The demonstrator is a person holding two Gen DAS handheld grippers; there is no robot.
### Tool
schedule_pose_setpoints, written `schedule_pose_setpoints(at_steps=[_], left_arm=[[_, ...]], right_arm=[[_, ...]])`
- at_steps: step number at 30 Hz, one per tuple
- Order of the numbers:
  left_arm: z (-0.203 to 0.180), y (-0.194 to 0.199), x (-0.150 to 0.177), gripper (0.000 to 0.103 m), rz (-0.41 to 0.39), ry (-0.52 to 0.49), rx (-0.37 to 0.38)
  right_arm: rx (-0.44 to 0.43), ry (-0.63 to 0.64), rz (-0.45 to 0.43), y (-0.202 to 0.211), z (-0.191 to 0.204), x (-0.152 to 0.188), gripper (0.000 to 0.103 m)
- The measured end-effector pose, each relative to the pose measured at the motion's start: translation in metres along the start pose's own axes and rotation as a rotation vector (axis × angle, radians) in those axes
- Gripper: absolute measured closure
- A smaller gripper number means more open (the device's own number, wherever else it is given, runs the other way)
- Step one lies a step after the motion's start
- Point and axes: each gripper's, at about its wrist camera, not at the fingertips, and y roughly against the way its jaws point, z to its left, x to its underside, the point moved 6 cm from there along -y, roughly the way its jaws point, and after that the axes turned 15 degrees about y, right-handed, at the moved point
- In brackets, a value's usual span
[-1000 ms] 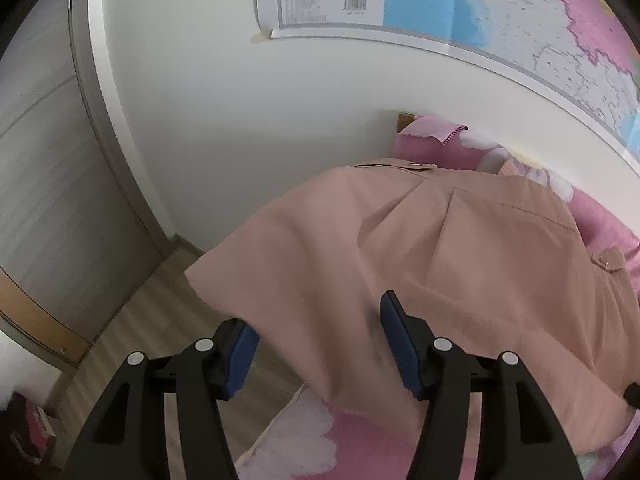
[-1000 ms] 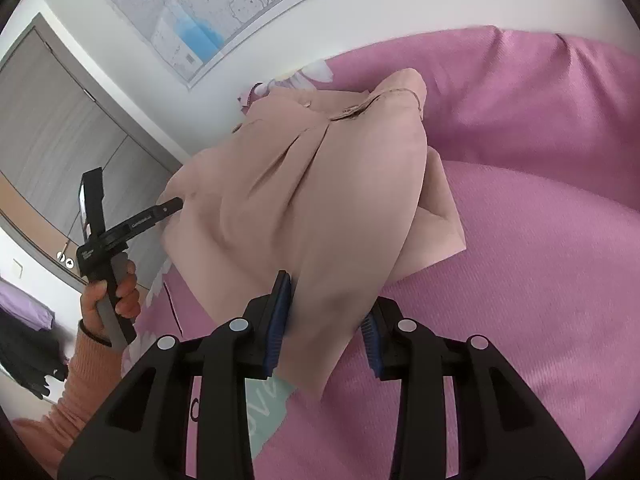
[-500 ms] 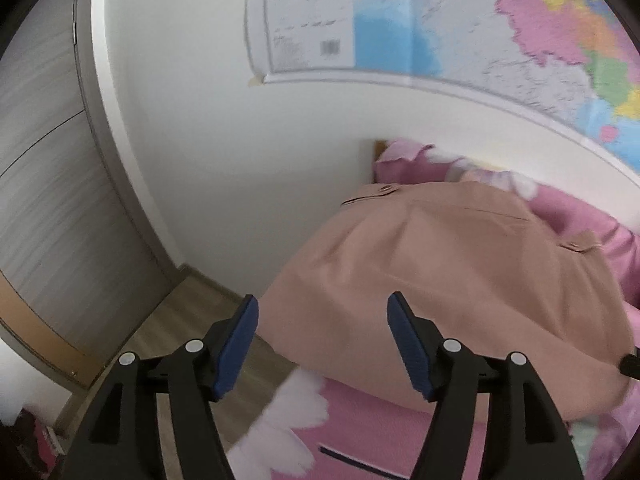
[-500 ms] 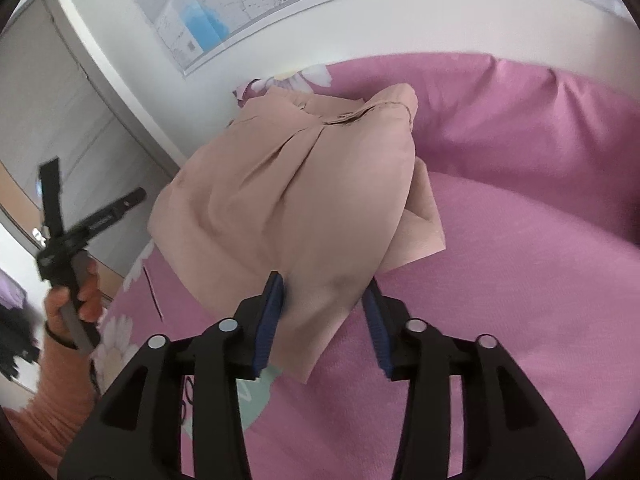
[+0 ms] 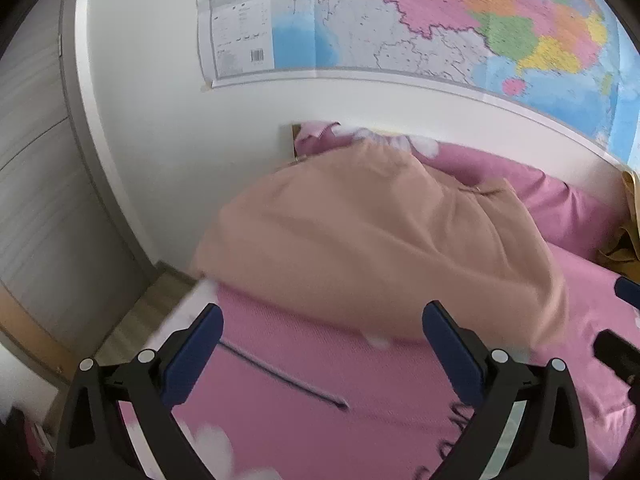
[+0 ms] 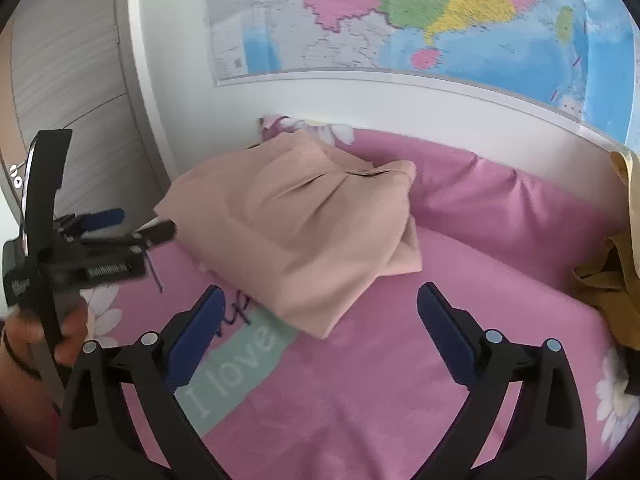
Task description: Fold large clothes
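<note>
Large coloured paper wall map (image 6: 400, 20) hangs above the pink fleece bed cover (image 6: 400, 380). Folded beige cloth garment (image 6: 304, 232) lies on that cover, near its head end, below the map. Mustard-yellow fabric bag (image 6: 604, 276) sits at the cover's right edge. Left gripper (image 5: 322, 344) and right gripper (image 6: 320, 320): jaws spread wide, gripping nothing, both just short of the garment.

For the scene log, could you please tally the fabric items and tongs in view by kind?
Peach garment, folded on the bed: 1
Mustard garment, at the right edge: 1
Pink bedding: 1
Left tongs, open: 1
Right tongs, open: 1
Total: 5
</note>
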Motion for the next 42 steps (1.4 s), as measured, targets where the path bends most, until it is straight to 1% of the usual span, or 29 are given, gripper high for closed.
schedule_pose_setpoints(at_steps=[4, 6, 12, 21, 25, 29, 42], left_arm=[[0.003, 0.011, 0.020, 0.006, 0.028, 0.063, -0.012], [0.006, 0.017, 0.028, 0.006, 0.027, 0.079, -0.038], [0.004, 0.035, 0.043, 0.006, 0.026, 0.062, -0.069], [0.003, 0.060, 0.046, 0.006, -0.010, 0.079, -0.073], [0.001, 0.067, 0.047, 0.006, -0.022, 0.076, -0.076], [-0.002, 0.074, 0.051, 0.006, -0.034, 0.071, -0.079], [-0.002, 0.087, 0.051, 0.006, -0.060, 0.085, -0.083]], right_arm=[[0.010, 0.017, -0.004, 0.003, 0.012, 0.001, 0.006], [0.019, 0.018, -0.018, 0.005, 0.014, 0.001, 0.006], [0.015, 0.001, -0.027, 0.015, 0.022, 0.009, 0.005], [0.015, -0.003, -0.041, 0.029, 0.030, 0.016, 0.005], [0.013, -0.007, -0.062, 0.035, 0.034, 0.018, 0.005], [0.009, 0.004, -0.065, 0.040, 0.038, 0.021, 0.005], [0.009, 0.008, -0.093, 0.053, 0.043, 0.024, 0.005]])
